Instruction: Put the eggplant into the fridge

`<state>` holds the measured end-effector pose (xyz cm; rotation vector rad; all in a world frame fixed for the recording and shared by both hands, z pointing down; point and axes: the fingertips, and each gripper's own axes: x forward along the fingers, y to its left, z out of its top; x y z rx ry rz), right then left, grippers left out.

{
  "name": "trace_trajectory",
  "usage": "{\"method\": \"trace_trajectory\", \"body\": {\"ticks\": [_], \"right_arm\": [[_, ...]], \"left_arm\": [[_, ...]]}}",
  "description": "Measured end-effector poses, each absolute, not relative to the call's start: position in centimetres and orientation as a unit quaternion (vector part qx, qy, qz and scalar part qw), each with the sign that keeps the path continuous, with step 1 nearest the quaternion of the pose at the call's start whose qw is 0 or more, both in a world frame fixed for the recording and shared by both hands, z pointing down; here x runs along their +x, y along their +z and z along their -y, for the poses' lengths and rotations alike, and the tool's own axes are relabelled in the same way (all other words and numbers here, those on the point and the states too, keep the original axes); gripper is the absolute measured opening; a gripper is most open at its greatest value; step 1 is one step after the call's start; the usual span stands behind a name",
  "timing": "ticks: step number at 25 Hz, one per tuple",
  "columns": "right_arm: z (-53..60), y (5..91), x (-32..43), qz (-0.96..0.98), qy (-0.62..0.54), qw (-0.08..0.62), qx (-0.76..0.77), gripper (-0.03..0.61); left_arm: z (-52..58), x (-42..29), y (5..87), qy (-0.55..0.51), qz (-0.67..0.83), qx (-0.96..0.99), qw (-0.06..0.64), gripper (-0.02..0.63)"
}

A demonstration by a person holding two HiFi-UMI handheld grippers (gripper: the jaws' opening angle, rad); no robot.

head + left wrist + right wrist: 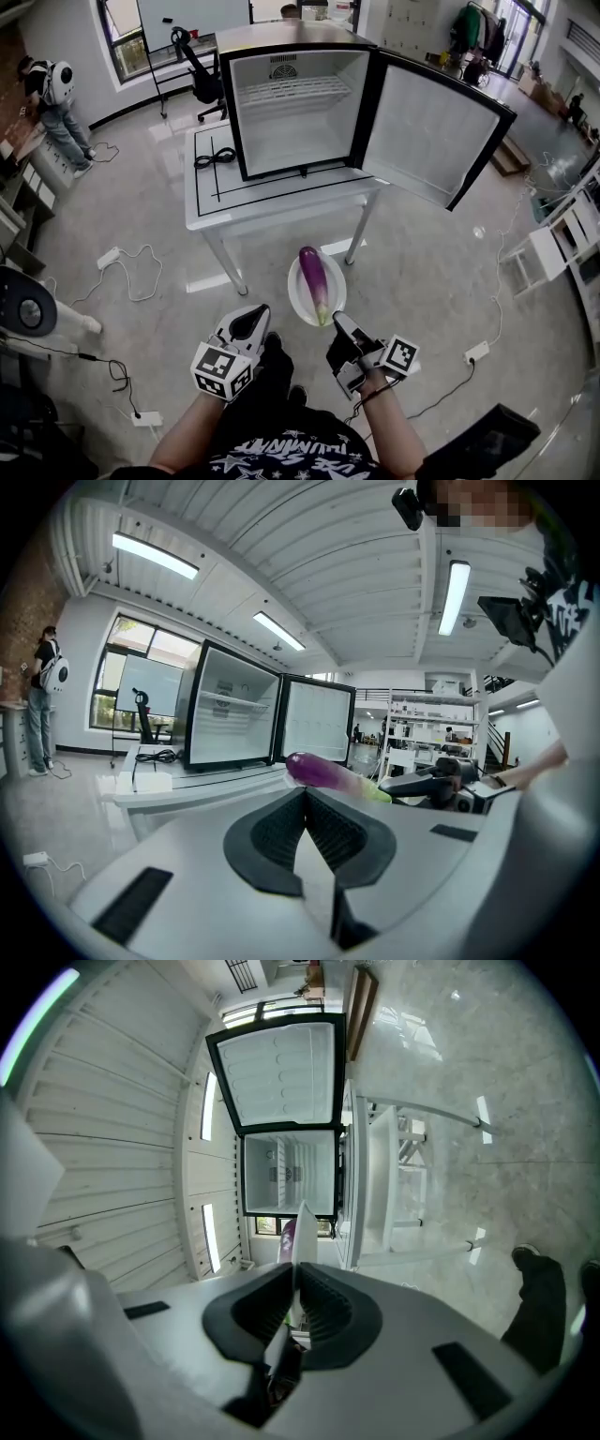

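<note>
The eggplant (315,281) lies lengthwise on a white plate (298,292), purple end toward the fridge (281,141) and pale green stem end toward the person. The right tongs (339,324) are clamped on the near rim of the plate. In the right gripper view the 2 jaws of those tongs (293,1288) press on the thin white plate edge (302,1230), with the eggplant (287,1238) showing just past it.

The left tongs (251,324) are beside the plate on its left and do not touch it. In the left gripper view their jaws (306,803) are pressed together with nothing between them.

The fridge stands on a white worktop (216,204) ahead of the plate. Its door (431,131) is swung wide to the right, and 1 wire shelf (292,91) sits high inside. A black cable (214,157) is coiled on the worktop to the left of the fridge.
</note>
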<state>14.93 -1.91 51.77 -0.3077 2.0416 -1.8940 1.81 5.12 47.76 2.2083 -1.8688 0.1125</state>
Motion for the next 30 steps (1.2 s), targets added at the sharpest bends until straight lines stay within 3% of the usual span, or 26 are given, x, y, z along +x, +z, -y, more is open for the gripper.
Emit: {"method": "trace_trajectory", "body": {"ticks": [30], "right_arm": [[18.4,51.4,4.9,-0.724,-0.658,0.159,-0.131,0.020]], "left_arm": [[13.3,-10.4,48.3,0.003,0.648,0.750,0.132,0.009]]}}
